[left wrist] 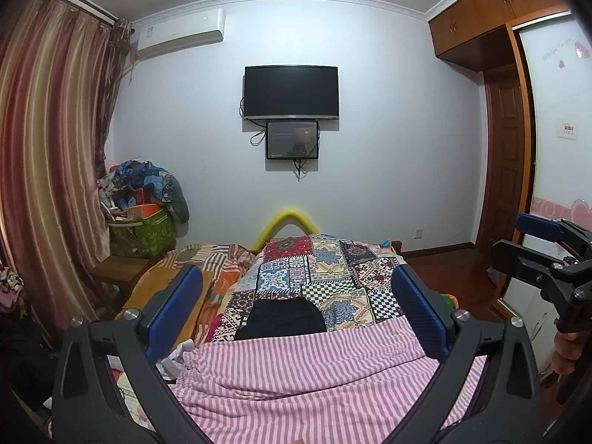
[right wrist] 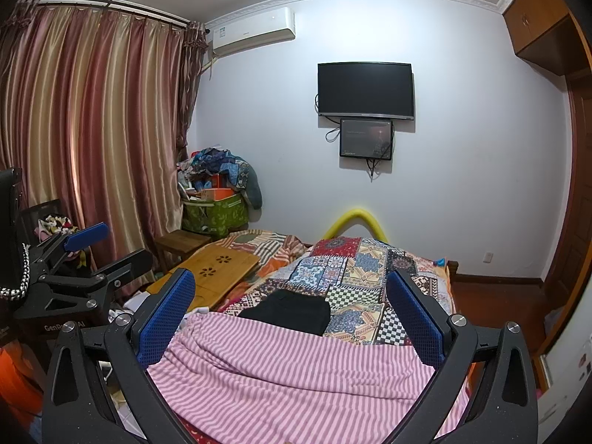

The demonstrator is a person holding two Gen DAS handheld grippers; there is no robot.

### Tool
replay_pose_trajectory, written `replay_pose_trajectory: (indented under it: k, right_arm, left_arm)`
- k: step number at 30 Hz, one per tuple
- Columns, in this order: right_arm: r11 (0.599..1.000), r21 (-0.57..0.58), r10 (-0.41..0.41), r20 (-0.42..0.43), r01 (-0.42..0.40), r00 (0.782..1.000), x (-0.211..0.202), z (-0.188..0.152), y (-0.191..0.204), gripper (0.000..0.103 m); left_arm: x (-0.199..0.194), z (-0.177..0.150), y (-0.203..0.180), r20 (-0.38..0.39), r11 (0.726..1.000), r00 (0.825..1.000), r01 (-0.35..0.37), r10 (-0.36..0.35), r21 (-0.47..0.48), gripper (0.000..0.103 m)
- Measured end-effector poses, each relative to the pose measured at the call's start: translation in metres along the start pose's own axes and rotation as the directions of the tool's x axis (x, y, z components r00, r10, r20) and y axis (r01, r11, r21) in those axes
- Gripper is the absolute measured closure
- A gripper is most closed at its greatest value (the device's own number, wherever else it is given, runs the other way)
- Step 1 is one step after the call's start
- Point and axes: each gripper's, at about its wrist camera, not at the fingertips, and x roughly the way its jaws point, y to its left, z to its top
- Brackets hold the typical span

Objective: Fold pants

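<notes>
Only my right view shows the wooden lap desk (right wrist: 218, 268) clearly. My left gripper (left wrist: 296, 310) and right gripper (right wrist: 292, 312) both gape wide, holding nothing. The pink striped pants (left wrist: 314, 377) lie spread just below them on the patchwork quilt (left wrist: 325, 270), beneath a wall television (left wrist: 291, 91).

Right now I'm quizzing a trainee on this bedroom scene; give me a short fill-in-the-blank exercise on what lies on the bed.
1. The pants nearest both grippers have pink and white ____.
2. The folded garment beyond them is ____ in colour.
3. Both the left gripper and the right gripper are ____, holding nothing.
4. The quilt has a ____ pattern.

Missing words: stripes; black; open; patchwork
</notes>
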Motion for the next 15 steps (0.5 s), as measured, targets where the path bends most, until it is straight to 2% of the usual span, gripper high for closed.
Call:
replay_pose_trajectory:
  k: [15]
  right_arm:
    - [1.000,0.002,0.003,-0.002,-0.003,1.000,-0.0001,0.0002,-0.0001,0.000]
  left_arm:
    - [0.0030,-0.0005,0.0021,-0.004,1.000,1.000,0.006,-0.006,-0.008,0.000]
